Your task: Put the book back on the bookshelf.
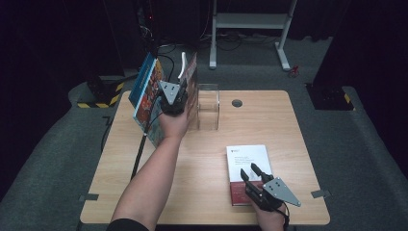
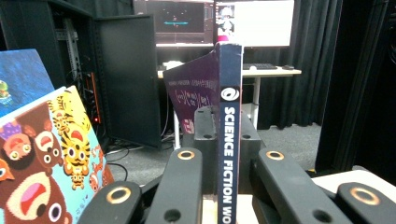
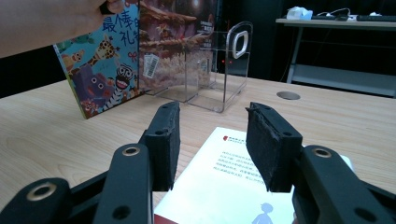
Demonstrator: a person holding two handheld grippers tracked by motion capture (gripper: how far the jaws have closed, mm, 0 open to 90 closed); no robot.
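left gripper (image 2: 229,186) clamps upright navy science fiction book (image 2: 229,116) by its spine | right gripper (image 3: 212,140) unclenched over white book (image 3: 219,186)

Grey carpet floor (image 1: 57,159); black curtains (image 2: 308,60); white desk frame (image 1: 250,21); lit monitors (image 2: 254,21) (on a far desk); dim room.

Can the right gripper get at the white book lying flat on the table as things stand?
Probably yes. The right gripper hovers just over the near end of the white book with its jaws apart, nothing lies between them, and the left gripper is busy far off, shut on the science fiction book.
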